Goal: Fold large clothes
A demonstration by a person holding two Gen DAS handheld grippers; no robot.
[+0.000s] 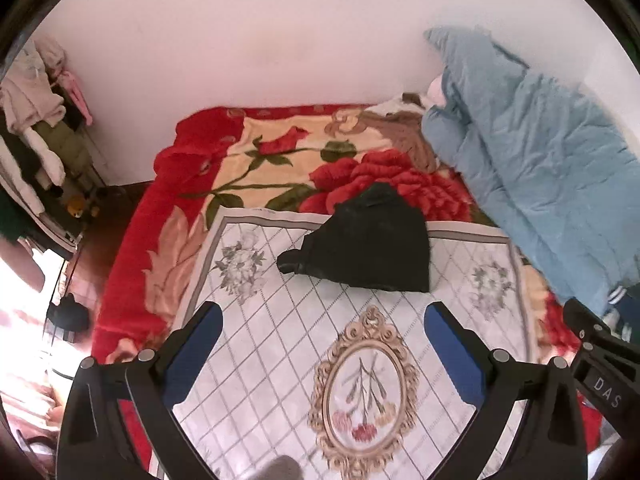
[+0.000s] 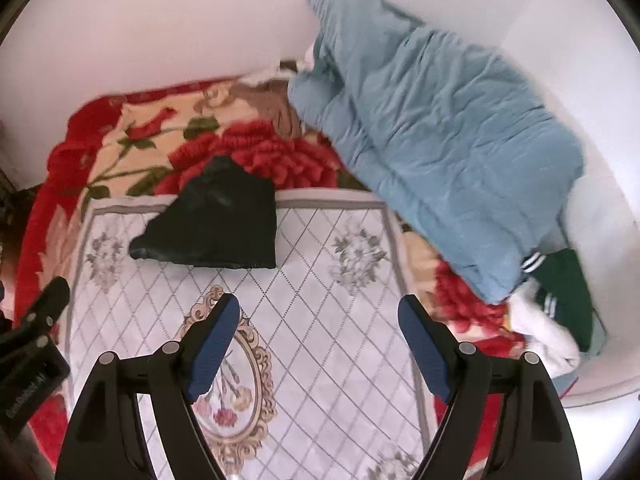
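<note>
On the far half of the pale patterned mat lies the black garment, folded into a compact, roughly wedge-shaped bundle with a straight near edge, a squared right side and a narrow tip pointing left; its top corner reaches past the mat's grey border onto the red rose blanket. In the right wrist view the same black garment sits left of centre on the mat, its cloth dark, matte and slightly creased. No box, basket or other container shows in either view. The mat is smooth and printed with a diamond grid, grey flower clusters and an ornate gold oval frame around painted flowers, while the blanket beneath is plush, with big red blooms on cream. The left gripper hovers over the near part of the mat with its blue-padded fingers spread wide and nothing between them. The right gripper is likewise wide apart and holds nothing, its ribbed blue pads well short of the garment. Heaped along the right side against the white wall is a puffy, wrinkled blue quilt, with green-and-white striped clothing at its near end. Clothes hanging on a rack fill the left edge of the left wrist view.
</note>
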